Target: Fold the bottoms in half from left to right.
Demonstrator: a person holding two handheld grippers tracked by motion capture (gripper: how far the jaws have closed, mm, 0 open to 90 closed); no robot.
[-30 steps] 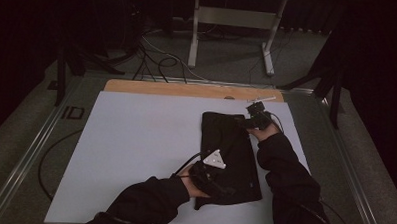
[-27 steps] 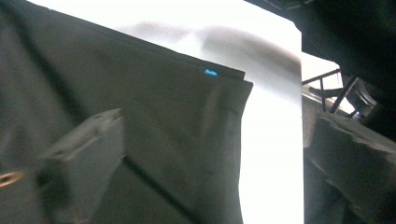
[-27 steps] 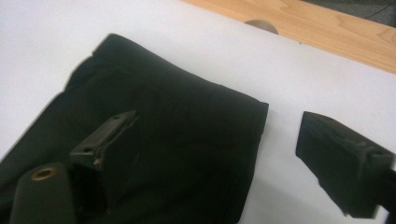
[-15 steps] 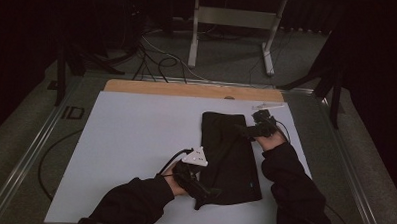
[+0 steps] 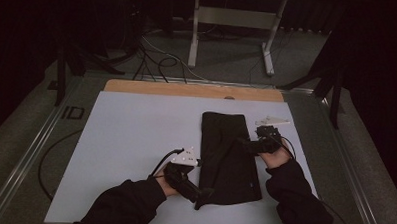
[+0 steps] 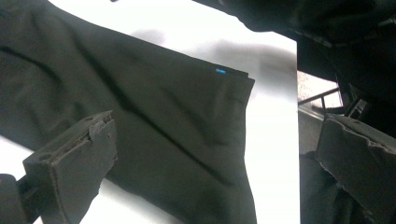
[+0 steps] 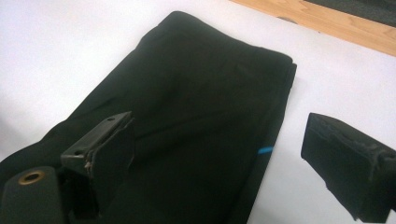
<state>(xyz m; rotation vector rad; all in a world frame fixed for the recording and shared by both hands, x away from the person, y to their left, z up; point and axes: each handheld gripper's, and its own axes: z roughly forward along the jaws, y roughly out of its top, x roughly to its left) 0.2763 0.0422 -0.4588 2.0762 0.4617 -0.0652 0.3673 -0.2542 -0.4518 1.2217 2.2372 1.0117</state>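
Observation:
A black folded garment (image 5: 229, 158) lies flat on the white table sheet (image 5: 125, 139), right of centre. My left gripper (image 5: 203, 194) hovers at the garment's near left corner. Its jaws have just been opening and stand wide apart, with the cloth (image 6: 154, 116) lying below them and not pinched. My right gripper (image 5: 245, 143) sits at the garment's right edge, pointing left. Its jaws have also just been opening, and they stand wide over the cloth (image 7: 201, 93) without gripping it. A small blue tag (image 7: 265, 150) shows on the cloth's edge.
A wooden strip (image 5: 187, 89) runs along the table's far edge. Beyond it stand a metal frame (image 5: 229, 23) and loose cables (image 5: 158, 60) on the floor. The white sheet stretches bare to the left of the garment.
Both grippers have opened and let go of the cloth. The left hand drew back leftward to the garment's near corner. The right hand moved nearer, along the right edge.

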